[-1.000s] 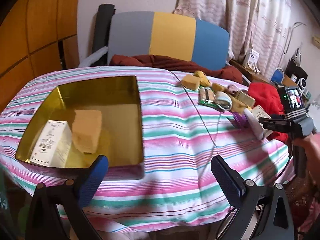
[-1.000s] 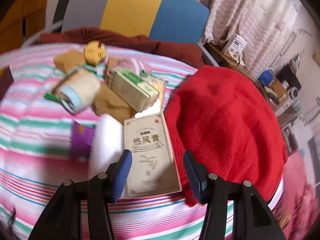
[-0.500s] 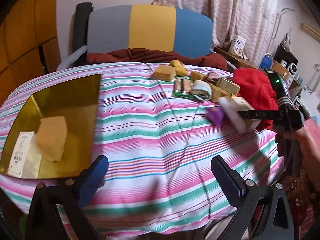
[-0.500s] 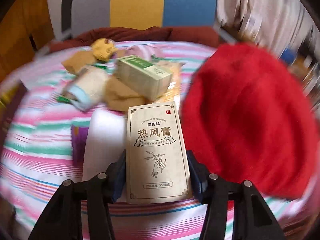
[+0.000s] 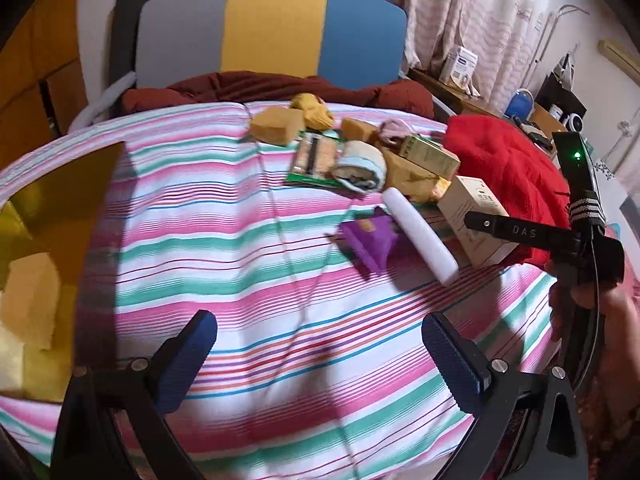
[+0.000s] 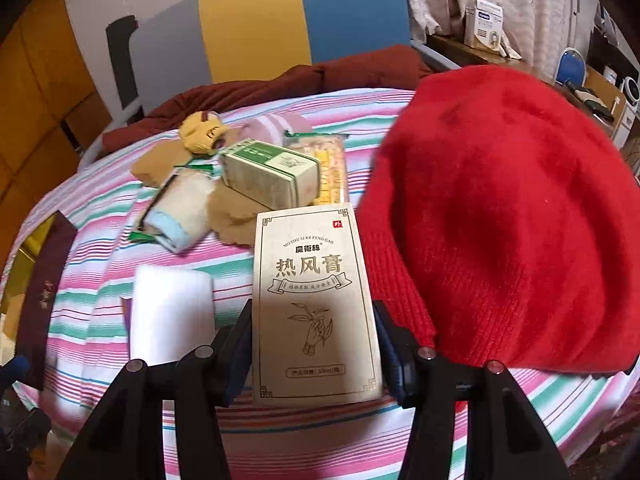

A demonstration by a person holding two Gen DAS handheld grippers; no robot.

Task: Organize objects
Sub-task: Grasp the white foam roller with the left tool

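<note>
My right gripper (image 6: 314, 344) is shut on a beige box with Chinese lettering (image 6: 316, 280), its pads pressing both long sides. In the left wrist view that box (image 5: 472, 216) shows tilted at the table's right, beside the red knit hat (image 5: 504, 168). My left gripper (image 5: 320, 344) hangs open over the striped cloth with nothing between its fingers. The gold tray (image 5: 60, 208) lies at the far left with a yellow sponge (image 5: 28, 300) in it. A white foam block (image 5: 420, 236) and a purple packet (image 5: 368, 240) lie left of the held box.
Behind the box sits a pile: green box (image 6: 268, 176), rolled towel (image 6: 180, 212), yellow soft toy (image 6: 202, 132), sponges (image 5: 276, 124). The red hat (image 6: 500, 220) fills the right side. A tricolour chair back (image 5: 276, 28) stands beyond the table. A person's hand (image 5: 580, 300) holds the right gripper.
The right gripper's fingers came in against the beige box and gripped it, and its view rolled. The left gripper swept right, so the gold tray slid to the left edge of its view.
</note>
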